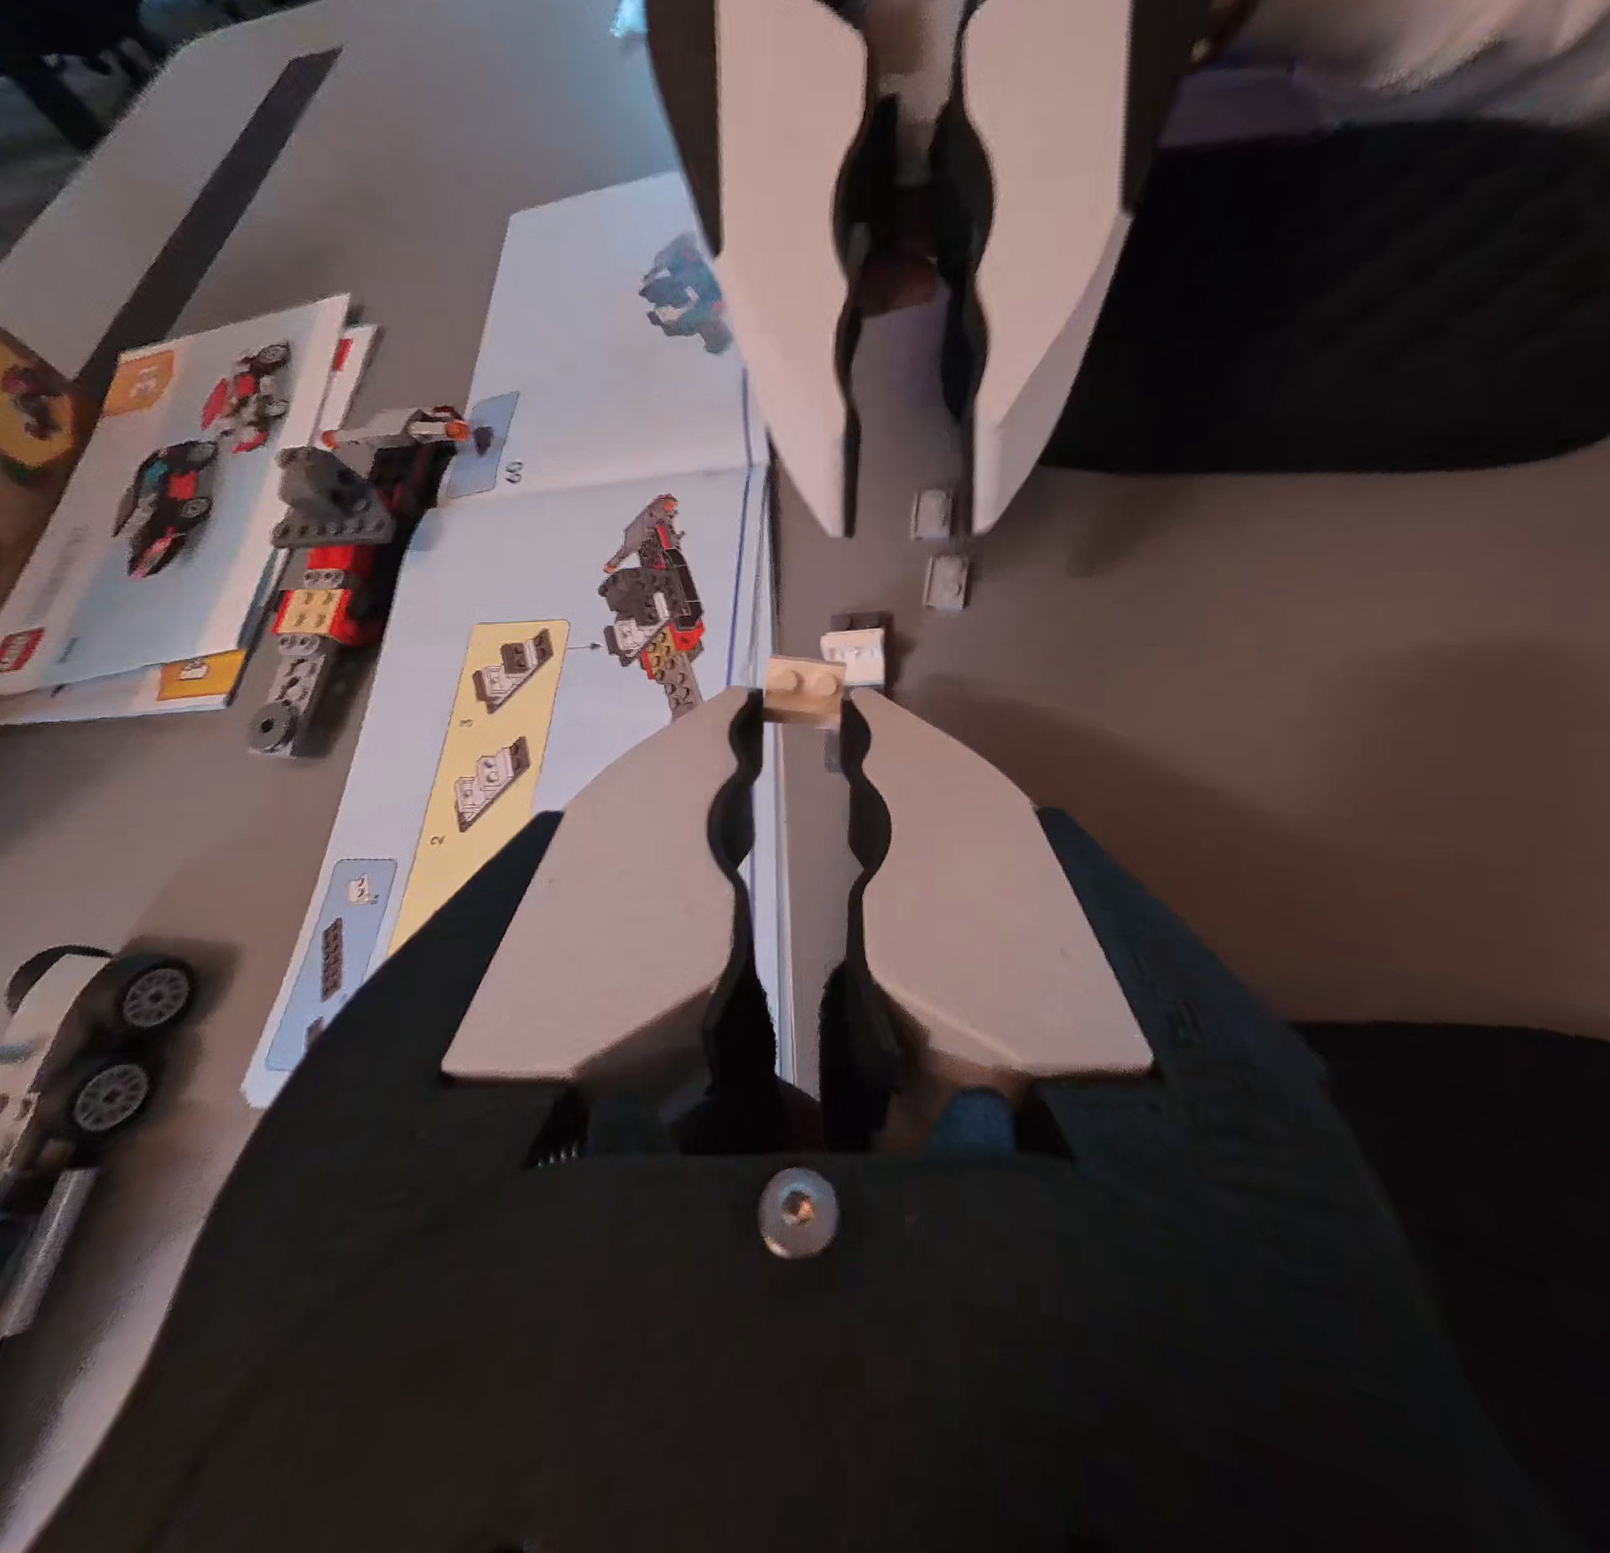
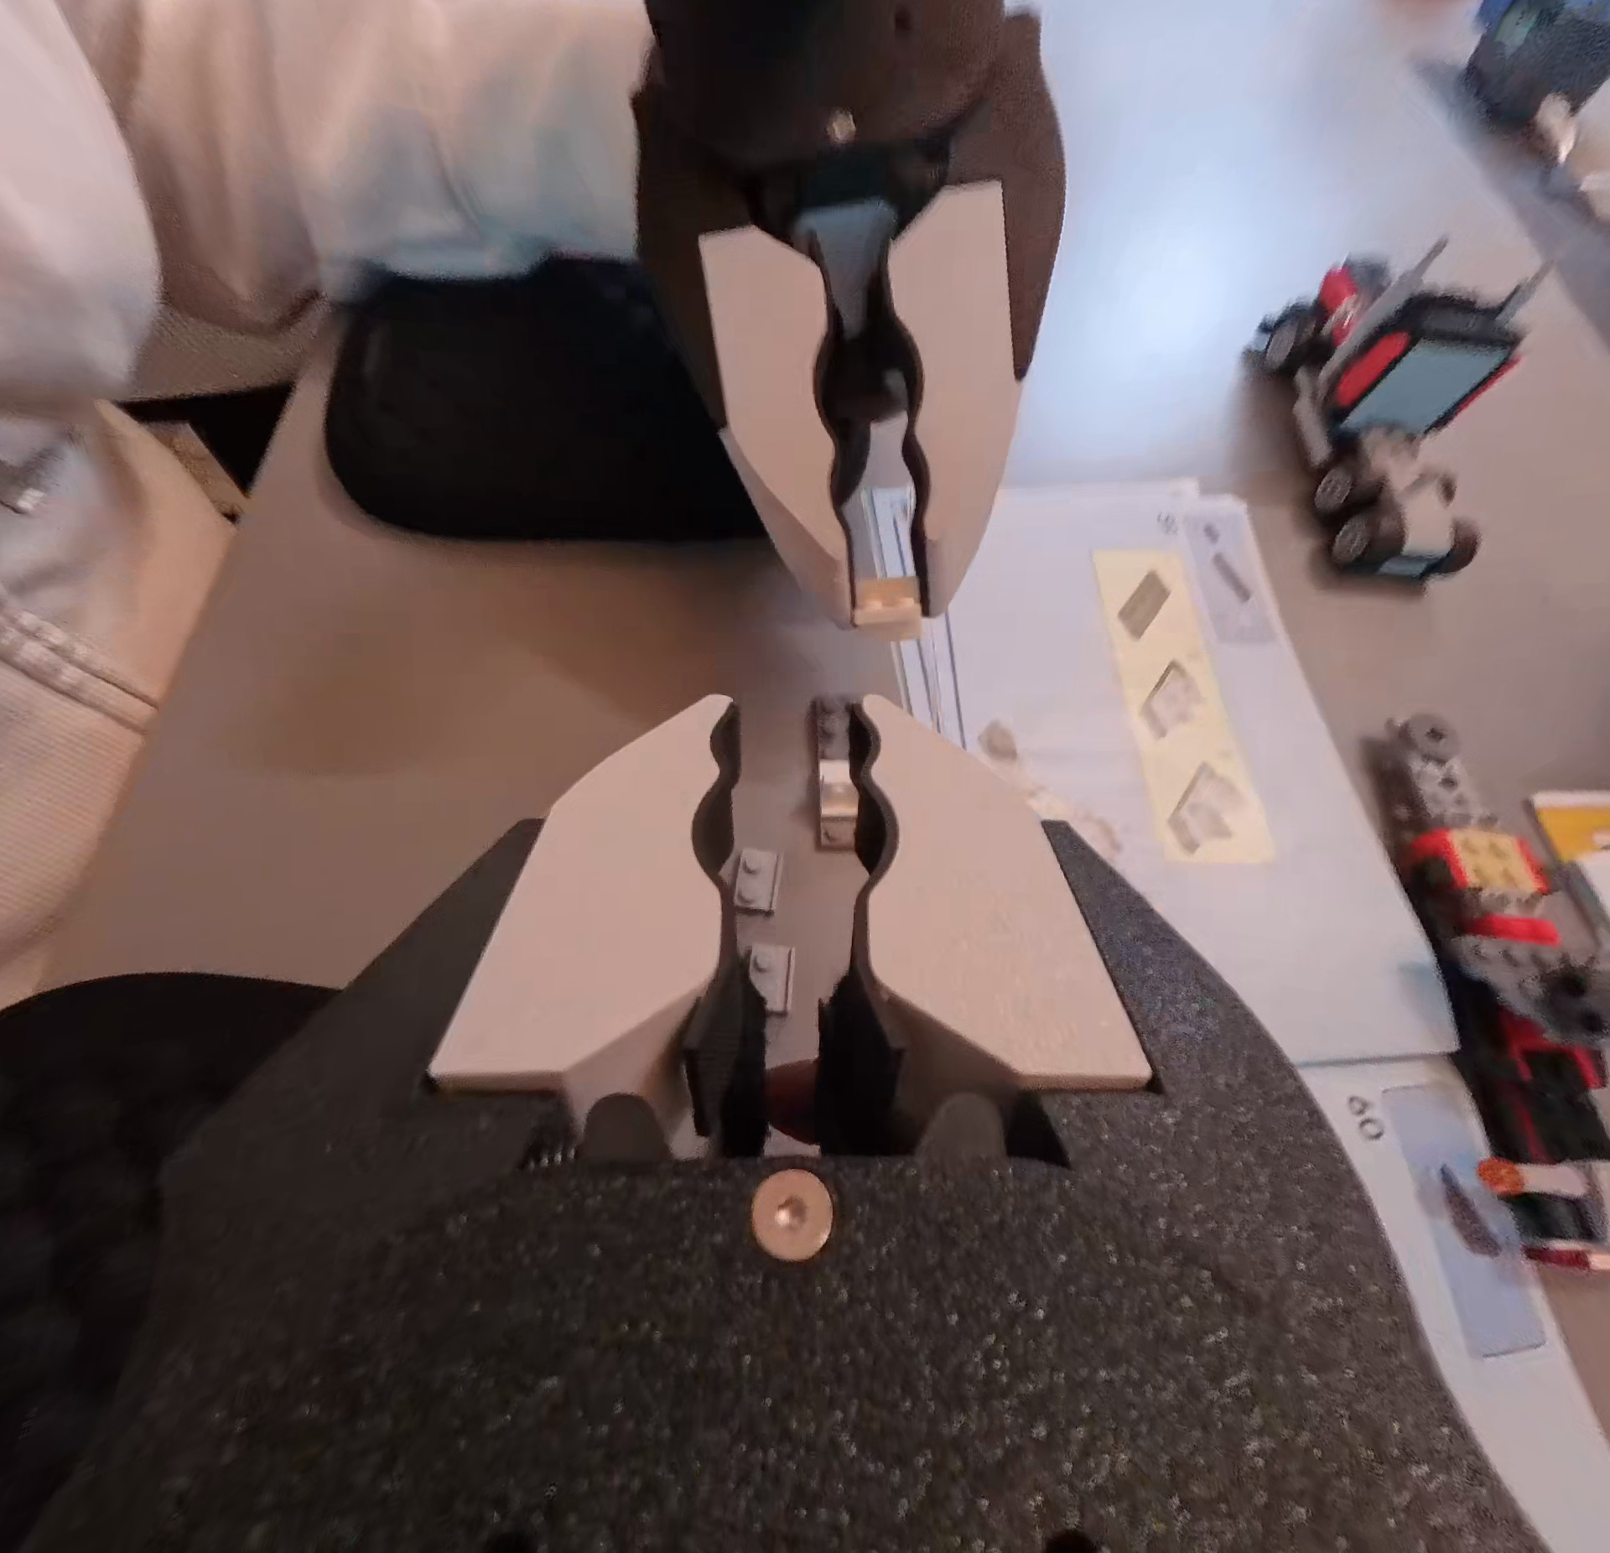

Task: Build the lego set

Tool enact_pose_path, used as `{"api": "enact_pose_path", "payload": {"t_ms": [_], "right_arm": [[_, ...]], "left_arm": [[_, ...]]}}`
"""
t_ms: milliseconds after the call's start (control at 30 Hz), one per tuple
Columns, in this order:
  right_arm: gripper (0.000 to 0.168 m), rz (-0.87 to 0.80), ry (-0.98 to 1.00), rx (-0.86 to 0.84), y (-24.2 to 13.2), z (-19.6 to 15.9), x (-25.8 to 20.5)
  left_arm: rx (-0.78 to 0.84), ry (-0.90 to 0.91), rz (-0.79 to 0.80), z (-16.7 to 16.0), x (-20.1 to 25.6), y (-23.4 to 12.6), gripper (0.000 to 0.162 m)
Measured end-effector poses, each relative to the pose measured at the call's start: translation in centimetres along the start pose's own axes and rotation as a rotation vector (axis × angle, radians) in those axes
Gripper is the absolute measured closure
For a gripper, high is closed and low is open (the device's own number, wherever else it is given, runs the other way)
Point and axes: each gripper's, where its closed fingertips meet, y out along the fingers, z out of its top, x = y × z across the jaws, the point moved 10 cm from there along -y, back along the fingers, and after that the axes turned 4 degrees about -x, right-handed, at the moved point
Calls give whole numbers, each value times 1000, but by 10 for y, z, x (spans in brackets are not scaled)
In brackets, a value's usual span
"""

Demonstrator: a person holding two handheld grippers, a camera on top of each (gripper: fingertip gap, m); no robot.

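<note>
- Grey tabletop (image 1: 1220, 771) carried the whole kit; its edge lay close behind the loose parts, so a dropped piece could have bounced off onto the dark seat beyond.
- Open instruction booklet (image 1: 610, 379) lay beside the work spot, a part-built red-and-black model (image 1: 340, 570) resting across its far margin.
- Left tongs (image 1: 801, 701) were clenched on a small tan two-stud plate (image 1: 803, 690), held only at the tips; any twist or slackening was judged likely to let it slip or rotate.
- Right tongs (image 2: 797, 718) stood released and empty, hovering over a small white-and-grey sub-assembly (image 2: 835, 784) on the tabletop, which they could have nudged if lowered off-centre.
- Two loose light-grey plates (image 2: 756, 879) lay just beside that sub-assembly, near enough to be swept aside.
- Right wrist view alone showed a finished black-and-red truck (image 2: 1385, 413); left wrist view alone showed a second, closed booklet (image 1: 174, 500) and a wheeled white car (image 1: 96, 1041).
</note>
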Motion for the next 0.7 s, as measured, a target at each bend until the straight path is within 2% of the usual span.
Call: {"api": "enact_pose_path", "payload": {"t_ms": [133, 300, 500, 700], "right_arm": [[148, -13, 40, -103, 14, -9, 5], [154, -40, 39, -70, 19, -8, 9], [149, -45, -9, -111, 26, -3, 14], [152, -41, -17, -100, 30, -1, 15]], "left_arm": [[-79, -12, -30, 2, -1, 9, 145], [-139, -14, -68, 4, 0, 18, 145], [-122, -30, -83, 5, -2, 19, 145], [-113, -36, -91, 5, -2, 19, 145]]}}
